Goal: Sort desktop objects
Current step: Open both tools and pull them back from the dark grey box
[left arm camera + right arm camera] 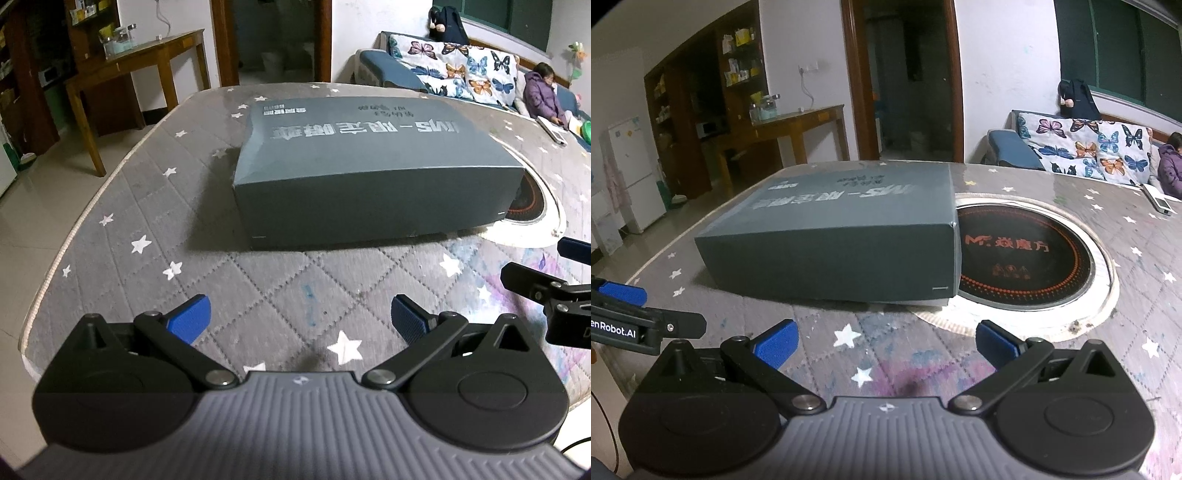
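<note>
Grey box (373, 166) lies closed on the quilted table (122, 206), ahead of both grippers, its far-right corner overlapping the hob (1027, 254). Left gripper (300, 319) and right gripper (884, 341) hover with jaws spread, empty. Scene fits either sorting pending or completed; no further move can be specified.

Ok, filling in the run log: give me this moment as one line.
left tool open, empty | right tool open, empty | grey box lid shut, untouched, partly over round cooktop | both tools short of box
</note>
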Demonstrator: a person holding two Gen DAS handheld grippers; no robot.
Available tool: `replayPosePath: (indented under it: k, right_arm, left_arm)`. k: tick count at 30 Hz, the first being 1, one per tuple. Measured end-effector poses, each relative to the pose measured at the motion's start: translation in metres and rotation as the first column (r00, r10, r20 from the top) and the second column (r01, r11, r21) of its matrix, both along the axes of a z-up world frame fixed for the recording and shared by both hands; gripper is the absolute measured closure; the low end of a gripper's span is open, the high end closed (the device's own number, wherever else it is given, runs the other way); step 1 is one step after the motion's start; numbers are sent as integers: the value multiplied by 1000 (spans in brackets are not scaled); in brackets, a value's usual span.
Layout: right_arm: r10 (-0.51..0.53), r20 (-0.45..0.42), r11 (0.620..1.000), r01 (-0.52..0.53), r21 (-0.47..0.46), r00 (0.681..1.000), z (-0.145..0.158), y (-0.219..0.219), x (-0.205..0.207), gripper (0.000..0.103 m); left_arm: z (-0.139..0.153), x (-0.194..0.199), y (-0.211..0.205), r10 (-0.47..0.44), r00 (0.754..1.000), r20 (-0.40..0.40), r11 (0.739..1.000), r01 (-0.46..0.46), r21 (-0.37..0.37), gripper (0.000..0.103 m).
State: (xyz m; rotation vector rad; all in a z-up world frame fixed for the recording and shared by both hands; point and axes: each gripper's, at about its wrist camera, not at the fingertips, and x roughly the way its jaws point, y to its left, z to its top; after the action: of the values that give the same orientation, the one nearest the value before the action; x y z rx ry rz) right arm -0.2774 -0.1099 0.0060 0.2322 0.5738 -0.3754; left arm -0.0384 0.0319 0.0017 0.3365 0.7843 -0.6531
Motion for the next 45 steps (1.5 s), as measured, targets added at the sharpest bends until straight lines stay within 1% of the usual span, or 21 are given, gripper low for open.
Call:
replayPosePath:
  k: [5, 14, 22, 45]
  right_arm:
    - [-5, -11, 1000, 5, -9, 1000, -4, 3, -3, 0]
    - [-8, -23, 1000, 8, 15, 1000, -14, 6, -9, 0]
    - [-10, -36, 1000, 11, 24, 999, -19, 8, -11, 0]
    - [-14, -68, 999, 17, 49, 998, -30, 5, -5, 0]
  left_arm:
    - [-6, -3, -1, 1, 1000, -12, 1000, 0, 21, 0]
    - [-13, -10, -2, -10, 1000, -28, 999, 11, 47, 0]
    - [-19, -9, -3, 0, 999, -54, 998, 3, 64, 0]
    - [-29, 3, -2, 35, 998, -56, 994, -29, 103, 0]
